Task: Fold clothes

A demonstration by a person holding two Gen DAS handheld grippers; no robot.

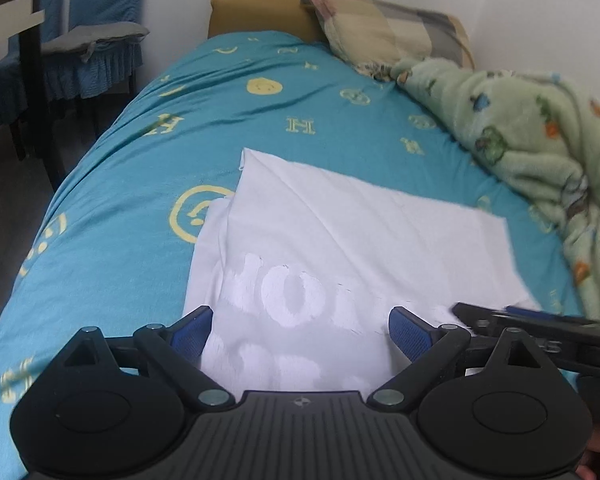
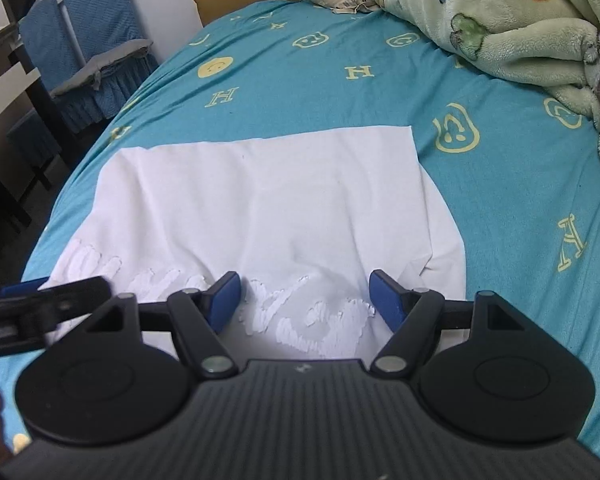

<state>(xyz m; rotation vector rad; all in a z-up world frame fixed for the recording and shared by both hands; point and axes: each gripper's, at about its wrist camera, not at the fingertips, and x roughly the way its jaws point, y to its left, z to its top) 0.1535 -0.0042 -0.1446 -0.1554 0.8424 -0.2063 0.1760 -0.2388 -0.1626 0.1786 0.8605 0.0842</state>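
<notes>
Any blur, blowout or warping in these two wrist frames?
Left wrist: the right gripper entering at the right edge is motion-smeared; the white T-shirt is nearly blown out, its lettering faint; fisheye bows the teal bedsheet. Right wrist: sharper; the left gripper at the left edge is soft; same barrel warp, shirt folds still readable.

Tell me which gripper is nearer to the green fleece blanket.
Right. The right gripper hovers open over the white T-shirt's blanket-side half; the left gripper is over its other half, farther from the green fleece blanket.

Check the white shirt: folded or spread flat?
Partly folded: the white shirt shows a flap doubled over with a diagonal crease and layered edges.
</notes>
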